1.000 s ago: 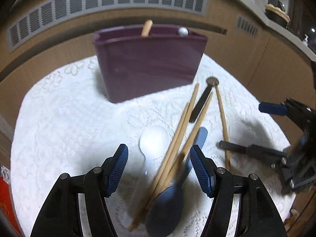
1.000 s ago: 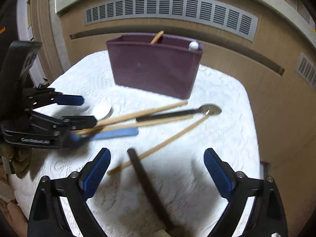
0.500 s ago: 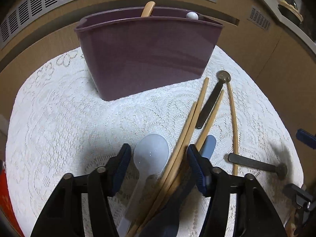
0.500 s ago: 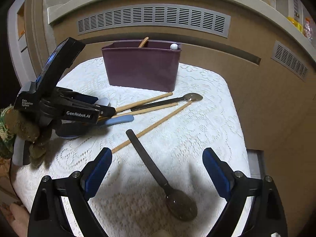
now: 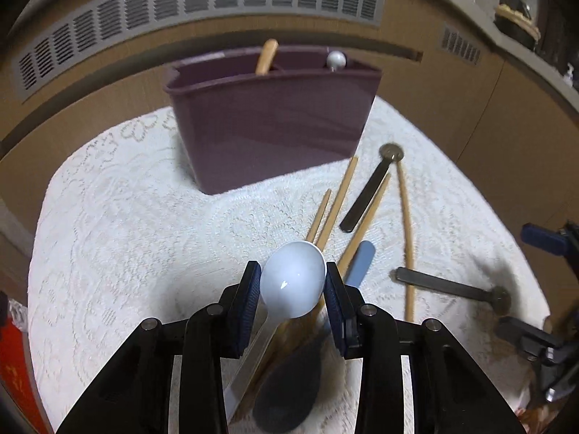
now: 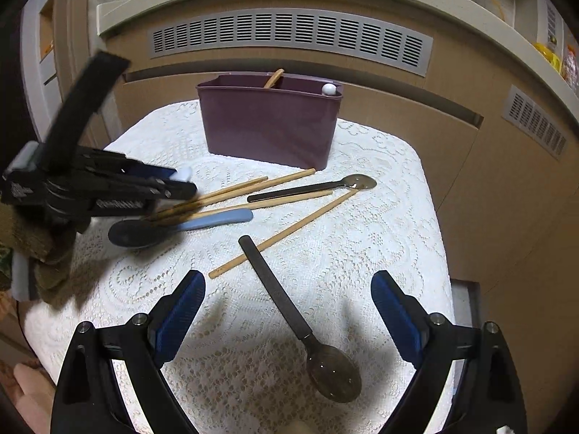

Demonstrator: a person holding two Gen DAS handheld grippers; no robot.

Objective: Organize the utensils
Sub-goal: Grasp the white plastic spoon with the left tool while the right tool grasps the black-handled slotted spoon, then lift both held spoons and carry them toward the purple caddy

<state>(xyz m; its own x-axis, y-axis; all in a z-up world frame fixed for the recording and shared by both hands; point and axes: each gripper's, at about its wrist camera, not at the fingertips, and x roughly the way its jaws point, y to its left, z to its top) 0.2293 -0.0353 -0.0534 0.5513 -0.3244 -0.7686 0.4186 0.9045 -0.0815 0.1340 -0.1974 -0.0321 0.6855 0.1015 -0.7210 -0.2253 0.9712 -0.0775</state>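
My left gripper (image 5: pixel 292 284) is shut on a white plastic spoon (image 5: pixel 294 284) by its bowl and holds it above the lace cloth; it also shows in the right wrist view (image 6: pixel 181 181). Below it lie several wooden chopsticks (image 5: pixel 338 202) and a blue spoon (image 5: pixel 289 383). The purple utensil holder (image 5: pixel 271 119) stands at the back with a wooden handle and a white knob sticking out. My right gripper (image 6: pixel 287 311) is open and empty over a dark metal spoon (image 6: pixel 289 311).
A second dark metal spoon (image 6: pixel 311 188) and a lone chopstick (image 6: pixel 286 233) lie on the cloth (image 6: pixel 380 253). A wooden cabinet with vent grilles (image 6: pixel 289 36) runs behind the table. The table's edge drops off at the right (image 6: pixel 445 253).
My left gripper has shut on the white spoon's bowl and lifted it off the cloth. My right gripper has drawn back and stays open.
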